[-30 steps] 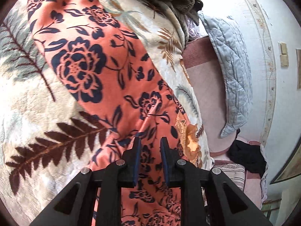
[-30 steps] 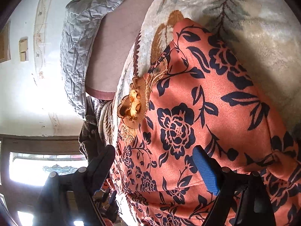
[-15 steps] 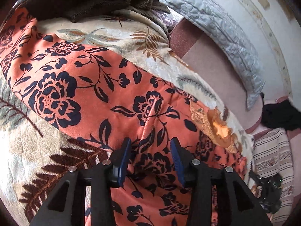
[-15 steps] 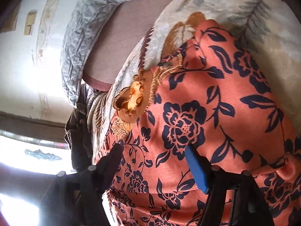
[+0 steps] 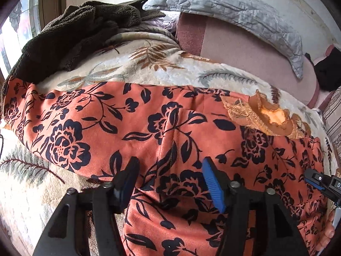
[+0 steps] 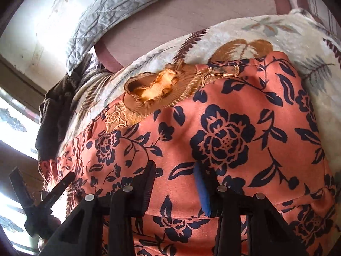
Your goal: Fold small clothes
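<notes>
Since a second ago your left gripper (image 5: 170, 183) has rolled and let go of the top (image 5: 149, 132), and its jaws are opening, now fairly wide, with a raised fold of the cloth between the pads but not pinched. Your right gripper (image 6: 177, 183) has gone the other way: its jaws are closing, now narrow, over the orange fabric; you cannot tell from this view whether the pads press it yet. The top, orange with dark blue flowers and a gold ribbed collar (image 6: 153, 91), lies spread across the leaf-print blanket (image 5: 149, 68) on the bed. A brown fleece (image 5: 70, 36) is heaped at the blanket's far edge, and a grey quilted pillow (image 5: 234, 10) leans against the wall behind.
</notes>
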`<state>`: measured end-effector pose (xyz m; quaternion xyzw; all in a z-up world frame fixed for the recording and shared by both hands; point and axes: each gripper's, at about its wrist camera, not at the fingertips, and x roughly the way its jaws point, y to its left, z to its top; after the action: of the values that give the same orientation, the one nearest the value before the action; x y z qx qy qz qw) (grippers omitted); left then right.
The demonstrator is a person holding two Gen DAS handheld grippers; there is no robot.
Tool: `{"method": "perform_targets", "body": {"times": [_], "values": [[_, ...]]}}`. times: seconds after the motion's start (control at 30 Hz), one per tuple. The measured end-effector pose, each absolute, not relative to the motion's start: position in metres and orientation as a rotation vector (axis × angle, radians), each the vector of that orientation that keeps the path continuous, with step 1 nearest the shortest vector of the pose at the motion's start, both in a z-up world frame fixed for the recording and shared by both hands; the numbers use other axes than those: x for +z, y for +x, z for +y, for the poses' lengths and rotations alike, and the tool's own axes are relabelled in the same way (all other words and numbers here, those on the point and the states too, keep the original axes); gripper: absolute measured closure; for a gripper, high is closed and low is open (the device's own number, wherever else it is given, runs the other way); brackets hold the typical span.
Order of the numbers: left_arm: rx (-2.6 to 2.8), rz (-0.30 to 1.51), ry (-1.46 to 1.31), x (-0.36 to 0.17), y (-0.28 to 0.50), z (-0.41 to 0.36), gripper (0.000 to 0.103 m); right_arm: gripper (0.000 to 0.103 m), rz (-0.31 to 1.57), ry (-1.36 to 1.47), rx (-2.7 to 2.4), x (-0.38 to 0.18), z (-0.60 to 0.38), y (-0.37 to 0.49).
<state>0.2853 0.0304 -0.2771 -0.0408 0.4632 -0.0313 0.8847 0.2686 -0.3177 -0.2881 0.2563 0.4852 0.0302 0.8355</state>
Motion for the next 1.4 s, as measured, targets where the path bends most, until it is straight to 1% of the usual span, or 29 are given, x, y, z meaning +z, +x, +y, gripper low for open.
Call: {"method": "perform_targets", "body": {"times": [0.1, 0.17, 0.33, 0.37, 0.43, 0.53, 0.63, 0.73, 0.83, 0.97, 1.0, 1.07, 1.13, 1.17, 1.2, 1.27, 1.4], "values": [[-0.034, 1.026, -0.029, -0.291, 0.293, 0.028, 0.039, 0.062, 1.091, 0.456, 0.041, -0.302, -0.306, 0.274], [-0.041, 1.024, -0.053, -0.289, 0.293, 0.032, 0.039, 0.062, 1.083, 0.417, 0.038, -0.302, -0.301, 0.273], [-0.020, 1.009, -0.187, -0.274, 0.290, 0.065, 0.038, 0.060, 1.080, 0.490, 0.055, -0.306, -0.313, 0.271], [-0.002, 0.996, -0.217, -0.270, 0.288, 0.078, 0.038, 0.059, 1.080, 0.498, 0.058, -0.306, -0.312, 0.272], [0.066, 0.964, -0.288, -0.263, 0.286, 0.111, 0.031, 0.054, 1.077, 0.506, 0.067, -0.306, -0.311, 0.273], [0.211, 0.913, -0.438, -0.260, 0.284, 0.177, 0.026, 0.047, 1.077, 0.478, 0.073, -0.304, -0.303, 0.275], [0.325, 0.902, -0.606, -0.271, 0.280, 0.241, 0.026, 0.044, 1.080, 0.455, 0.063, -0.303, -0.298, 0.276], [0.356, 0.885, -0.763, -0.285, 0.275, 0.290, 0.026, 0.041, 1.083, 0.451, 0.057, -0.303, -0.297, 0.277], [0.340, 0.848, -0.849, -0.291, 0.276, 0.320, 0.027, 0.040, 1.083, 0.457, 0.055, -0.304, -0.296, 0.278], [0.326, 0.810, -0.897, -0.294, 0.284, 0.347, 0.027, 0.039, 1.084, 0.463, 0.051, -0.304, -0.296, 0.279], [0.324, 0.795, -0.924, -0.296, 0.286, 0.355, 0.029, 0.038, 1.084, 0.464, 0.050, -0.304, -0.296, 0.280], [0.323, 0.765, -0.947, -0.298, 0.293, 0.365, 0.045, 0.038, 1.084, 0.467, 0.049, -0.304, -0.295, 0.280], [0.328, 0.788, -0.946, -0.305, 0.303, 0.369, 0.086, 0.038, 1.083, 0.474, 0.046, -0.304, -0.296, 0.280], [0.335, 0.794, -0.941, -0.308, 0.306, 0.369, 0.093, 0.038, 1.084, 0.478, 0.045, -0.304, -0.297, 0.280], [0.329, 0.797, -0.933, -0.308, 0.310, 0.367, 0.096, 0.038, 1.084, 0.484, 0.042, -0.304, -0.297, 0.281], [0.318, 0.779, -0.900, -0.300, 0.312, 0.359, 0.096, 0.038, 1.086, 0.495, 0.039, -0.304, -0.298, 0.281], [0.232, 0.681, -0.707, -0.246, 0.317, 0.305, 0.097, 0.038, 1.089, 0.527, 0.040, -0.304, -0.302, 0.282]]}}
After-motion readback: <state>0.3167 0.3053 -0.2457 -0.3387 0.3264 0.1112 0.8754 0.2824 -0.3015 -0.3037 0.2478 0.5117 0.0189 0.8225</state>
